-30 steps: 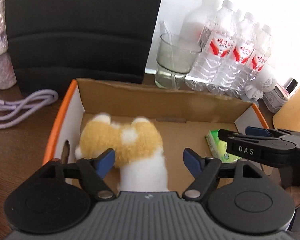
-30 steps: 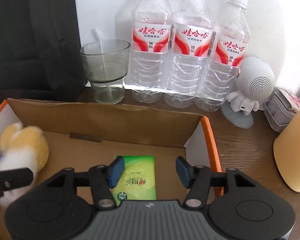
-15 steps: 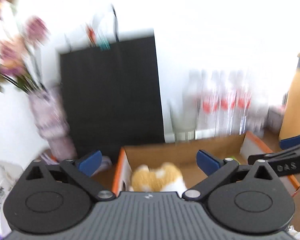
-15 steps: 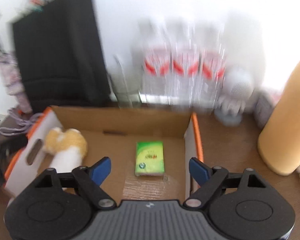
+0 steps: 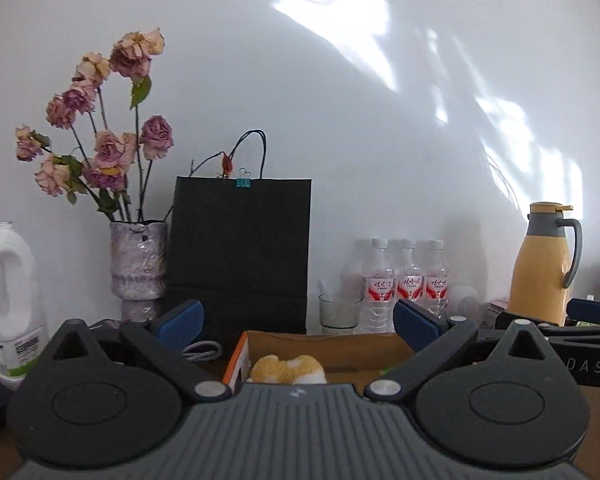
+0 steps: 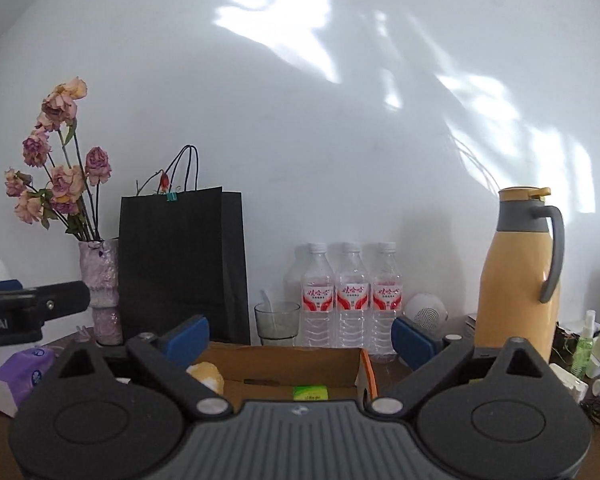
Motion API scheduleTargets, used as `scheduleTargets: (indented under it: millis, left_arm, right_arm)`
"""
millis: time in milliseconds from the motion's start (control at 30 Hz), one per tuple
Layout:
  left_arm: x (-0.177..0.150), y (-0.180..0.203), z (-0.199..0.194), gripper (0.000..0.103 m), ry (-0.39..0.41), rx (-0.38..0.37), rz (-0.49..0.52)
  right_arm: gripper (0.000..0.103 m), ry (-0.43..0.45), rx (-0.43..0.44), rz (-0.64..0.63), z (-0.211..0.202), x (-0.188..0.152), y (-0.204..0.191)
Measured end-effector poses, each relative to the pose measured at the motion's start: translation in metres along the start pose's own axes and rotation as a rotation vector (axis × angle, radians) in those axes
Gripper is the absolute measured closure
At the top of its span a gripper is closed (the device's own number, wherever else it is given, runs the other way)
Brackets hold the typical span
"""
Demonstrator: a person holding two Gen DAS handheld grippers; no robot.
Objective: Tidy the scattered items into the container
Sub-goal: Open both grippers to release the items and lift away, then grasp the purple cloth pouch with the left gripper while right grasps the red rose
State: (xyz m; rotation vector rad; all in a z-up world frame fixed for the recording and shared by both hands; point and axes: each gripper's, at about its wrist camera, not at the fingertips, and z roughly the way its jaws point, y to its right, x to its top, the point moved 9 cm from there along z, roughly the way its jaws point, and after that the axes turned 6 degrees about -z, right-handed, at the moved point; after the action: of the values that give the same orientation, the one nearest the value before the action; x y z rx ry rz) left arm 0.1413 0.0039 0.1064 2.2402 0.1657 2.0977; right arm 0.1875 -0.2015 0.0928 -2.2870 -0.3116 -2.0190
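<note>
A: Left gripper [image 5: 296, 318] spread wide, empty; right gripper [image 6: 300, 334] jaws just been opening, nothing between. Plush toy [image 5: 286, 369] in cardboard box [image 5: 324, 344].

B: Right view adds green tissue pack [image 6: 310, 392] inside, purple tissue pack [image 6: 18, 372] outside. Left only: white jug [image 5: 8, 296].

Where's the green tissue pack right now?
In the right wrist view, the green tissue pack lies on the cardboard box floor, toward its right orange-edged end, with the plush toy at the left end.
</note>
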Motion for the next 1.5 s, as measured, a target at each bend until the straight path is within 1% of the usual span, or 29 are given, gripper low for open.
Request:
scheduleTargets:
  millis: [67, 133, 200, 267, 333, 367, 433, 500, 533, 600, 667, 700, 767, 800, 867, 900, 967, 1000, 1033, 1100, 1133, 1167, 1200, 1233, 1267, 1300, 1367, 1433, 1500]
  left_arm:
    - [-0.015, -0.004, -0.043, 0.000, -0.003, 0.026, -0.011]
    - [-0.042, -0.011, -0.088, 0.000, -0.025, 0.041, -0.096]
    - [-0.074, -0.011, -0.126, 0.000, -0.089, 0.019, -0.181]
    - [-0.098, -0.004, -0.153, 0.000, -0.148, -0.011, -0.150]
    - [-0.106, 0.000, -0.167, 0.000, -0.136, -0.010, -0.077]
    - [-0.105, -0.002, -0.167, 0.000, -0.120, 0.003, -0.061]
    - [-0.107, -0.003, -0.158, 0.000, -0.157, 0.007, -0.055]
    - [-0.108, -0.002, -0.145, 0.000, -0.192, -0.023, -0.061]
    - [-0.108, 0.001, -0.137, 0.000, -0.210, -0.045, -0.045]
    - [-0.112, 0.011, -0.115, 0.000, -0.263, -0.080, 0.029]
    - [-0.121, 0.021, -0.090, 0.000, -0.323, -0.094, 0.110]
    - [-0.126, 0.028, -0.079, 0.000, -0.341, -0.121, 0.148]
    - [-0.134, 0.043, -0.056, 0.001, -0.368, -0.179, 0.207]
    - [-0.138, 0.048, -0.046, 0.005, -0.374, -0.178, 0.232]
    - [-0.139, 0.059, -0.031, 0.008, -0.342, -0.204, 0.280]
    - [-0.143, 0.064, -0.024, 0.008, -0.352, -0.230, 0.308]
    - [-0.154, 0.069, -0.009, 0.009, -0.420, -0.276, 0.320]
    - [-0.160, 0.068, -0.002, 0.016, -0.450, -0.272, 0.314]
    - [-0.164, 0.065, 0.005, 0.031, -0.475, -0.258, 0.314]
    - [-0.170, 0.059, 0.013, 0.050, -0.508, -0.241, 0.293]
    - [-0.170, 0.057, 0.014, 0.057, -0.524, -0.257, 0.267]
    - [-0.170, 0.056, 0.015, 0.067, -0.529, -0.271, 0.245]
    - [-0.167, 0.055, 0.014, 0.091, -0.529, -0.282, 0.232]
    - [-0.164, 0.054, 0.012, 0.096, -0.523, -0.291, 0.220]
    - [-0.157, 0.054, 0.008, 0.097, -0.506, -0.294, 0.217]
    - [-0.149, 0.053, 0.003, 0.097, -0.479, -0.290, 0.223]
    - [-0.128, 0.051, -0.013, 0.097, -0.425, -0.248, 0.257]
    - [-0.102, 0.046, -0.042, 0.097, -0.355, -0.215, 0.295]
    - [-0.089, 0.040, -0.076, 0.097, -0.335, -0.236, 0.307]
  right_arm:
    - [0.005, -0.025, -0.006, 0.019, -0.032, -0.012, -0.002]
    - [0.005, -0.041, 0.034, 0.046, -0.073, -0.028, -0.009]
    - [0.002, -0.065, 0.041, 0.102, -0.113, -0.049, -0.013]
    - [0.001, -0.101, 0.049, 0.157, -0.140, -0.071, -0.016]
    - [0.001, -0.144, 0.056, 0.174, -0.156, -0.090, -0.022]
    - [0.002, -0.154, 0.063, 0.168, -0.162, -0.097, -0.025]
    - [0.002, -0.171, 0.056, 0.135, -0.164, -0.105, -0.026]
    - [0.005, -0.208, 0.033, 0.107, -0.154, -0.111, -0.021]
    - [0.009, -0.225, 0.027, 0.102, -0.147, -0.112, -0.016]
    - [0.009, -0.272, 0.023, 0.100, -0.131, -0.117, -0.008]
    - [0.015, -0.312, 0.015, 0.103, -0.114, -0.122, 0.000]
    - [0.015, -0.333, 0.010, 0.098, -0.105, -0.124, 0.004]
    - [0.017, -0.366, 0.011, 0.084, -0.089, -0.129, 0.009]
    - [0.018, -0.382, 0.009, 0.078, -0.082, -0.131, 0.011]
    - [0.019, -0.402, 0.007, 0.068, -0.071, -0.136, 0.013]
    - [0.021, -0.416, 0.003, 0.066, -0.067, -0.139, 0.014]
    - [0.024, -0.456, -0.011, 0.071, -0.060, -0.148, 0.019]
    - [0.024, -0.475, -0.010, 0.080, -0.057, -0.153, 0.021]
    - [0.025, -0.487, -0.001, 0.093, -0.054, -0.156, 0.023]
    - [0.027, -0.494, 0.018, 0.112, -0.052, -0.159, 0.024]
    - [0.027, -0.492, 0.021, 0.111, -0.051, -0.158, 0.024]
    - [0.027, -0.490, 0.021, 0.104, -0.049, -0.157, 0.023]
    - [0.027, -0.490, 0.020, 0.096, -0.047, -0.156, 0.022]
    - [0.031, -0.493, 0.020, 0.091, -0.044, -0.156, 0.022]
    - [0.041, -0.498, 0.023, 0.086, -0.042, -0.156, 0.021]
    - [0.044, -0.504, 0.028, 0.079, -0.040, -0.157, 0.019]
    - [0.053, -0.515, 0.033, 0.061, -0.038, -0.157, 0.013]
    - [0.056, -0.510, 0.037, 0.038, -0.042, -0.156, 0.009]
    - [0.057, -0.493, 0.054, 0.027, -0.052, -0.149, 0.005]
